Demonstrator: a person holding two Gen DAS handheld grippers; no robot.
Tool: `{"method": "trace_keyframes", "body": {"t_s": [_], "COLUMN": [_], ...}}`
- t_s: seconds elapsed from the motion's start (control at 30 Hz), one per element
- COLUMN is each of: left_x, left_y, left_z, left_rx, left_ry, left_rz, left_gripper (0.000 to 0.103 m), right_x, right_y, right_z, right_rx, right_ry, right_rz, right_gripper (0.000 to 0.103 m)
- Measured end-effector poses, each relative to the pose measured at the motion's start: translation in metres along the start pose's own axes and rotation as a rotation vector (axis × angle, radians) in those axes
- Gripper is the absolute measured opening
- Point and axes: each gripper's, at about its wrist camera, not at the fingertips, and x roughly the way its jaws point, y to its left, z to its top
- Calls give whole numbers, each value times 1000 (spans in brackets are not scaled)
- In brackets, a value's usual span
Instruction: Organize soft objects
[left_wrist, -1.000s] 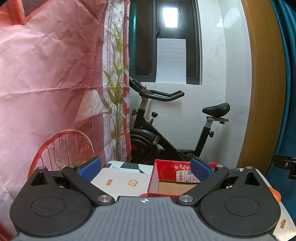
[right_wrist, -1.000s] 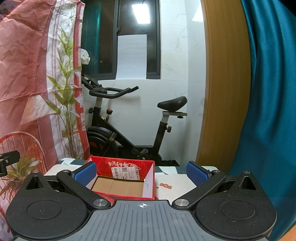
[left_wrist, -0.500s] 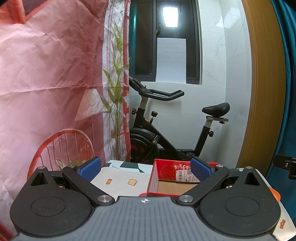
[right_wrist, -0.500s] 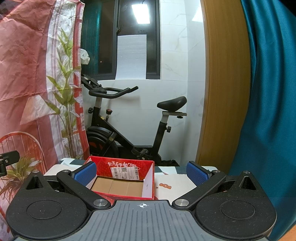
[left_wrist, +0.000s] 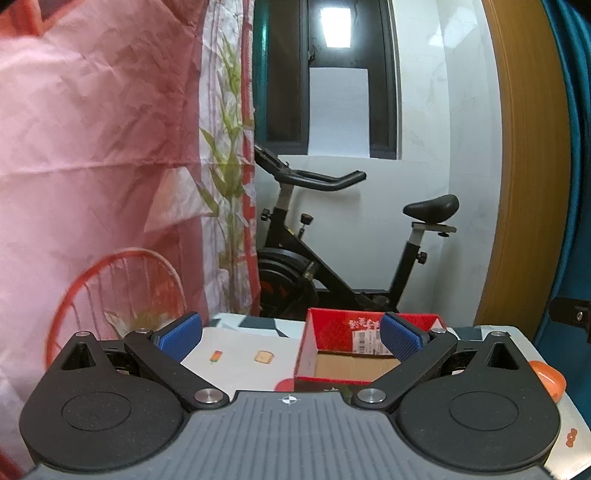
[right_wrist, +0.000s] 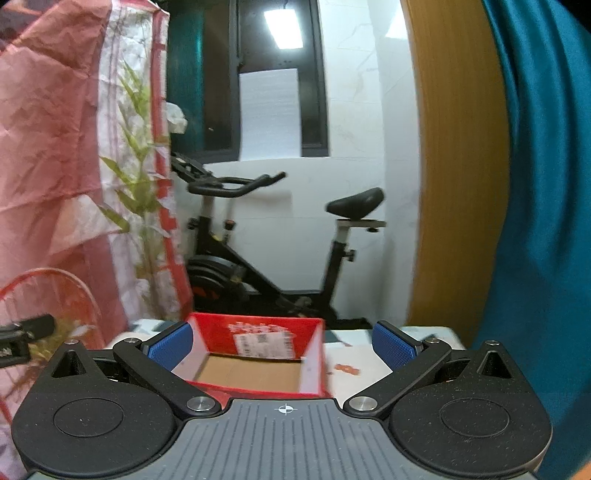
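Left wrist view: the left tool hovers with blue-padded fingers spread wide, gripping nothing, above the white patterned table. The open red cardboard box sits there, empty. The right tool is likewise spread, framing that box.

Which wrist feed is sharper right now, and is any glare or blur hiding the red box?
Left wrist view: fairly sharp, red box readable, window light reflection bright but harmless. Right wrist view: motion-blurred, the box label smeared, exercise bike soft. Fisheye bends the wooden panel in both.
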Motion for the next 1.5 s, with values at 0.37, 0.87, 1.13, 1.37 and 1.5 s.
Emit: {"method": "trace_keyframes", "body": {"t_s": [0.37,0.87,1.13,1.37,1.5], "left_x": [71,156,175,183,188], "left_y": [22,30,33,24,24], "left_z": [-55,-122,-141,-145,-151], "left_rx": [-21,-46,-78,-47,-74], "left_ry": [33,340,417,442,481], "left_rz": [70,3,37,-80,-154], "left_gripper": [103,103,99,66,53], "right_x": [87,163,179,192,197], "right_y": [-39,-24,-24,-22,-19], "right_z": [-65,-145,-169,-182,-188], "right_rx": [154,110,135,147,151], "right_ry": [80,308,372,436,468], "right_rz": [-1,43,125,183,217], "right_gripper": [103,103,103,95,89]}}
